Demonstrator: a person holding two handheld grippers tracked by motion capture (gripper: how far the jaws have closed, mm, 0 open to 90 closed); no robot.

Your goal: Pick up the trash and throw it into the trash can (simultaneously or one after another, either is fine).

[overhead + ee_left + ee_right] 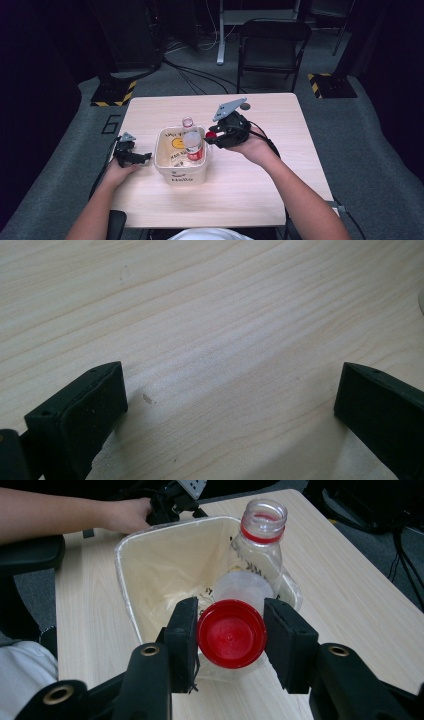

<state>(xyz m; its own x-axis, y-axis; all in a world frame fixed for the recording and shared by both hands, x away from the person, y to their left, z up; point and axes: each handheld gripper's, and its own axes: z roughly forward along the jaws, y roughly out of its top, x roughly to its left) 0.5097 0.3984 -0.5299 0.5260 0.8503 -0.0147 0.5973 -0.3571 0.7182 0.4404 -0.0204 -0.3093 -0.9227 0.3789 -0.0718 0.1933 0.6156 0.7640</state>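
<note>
We noted the right gripper (231, 632) clenched on a red bottle cap (231, 633), one black pad pressed to each side of the cap's rim. In the high view this gripper (212, 136) hung above the worktop (260, 190), just beside the right rim of a cream bin (181, 172), with the cap (210, 134) showing as a small red spot at its tip.

The bin carried a yellow smiley face and dark lettering on its inner wall, and the word "Hello" on its front. A clear plastic bottle (192, 142) with a red label stood inside it, leaning against the far right corner, its neck rising above the rim. From the right gripper view the bottle (255, 555) was uncapped, its mouth open, a red ring left around the neck. We could not tell what else, if anything, lay at the bottom of the bin.

The left gripper (131, 156) rested on the worktop just left of the bin, apart from it. Its own view showed the jaws spread wide over bare pale wood (225, 330), nothing between them.
</note>
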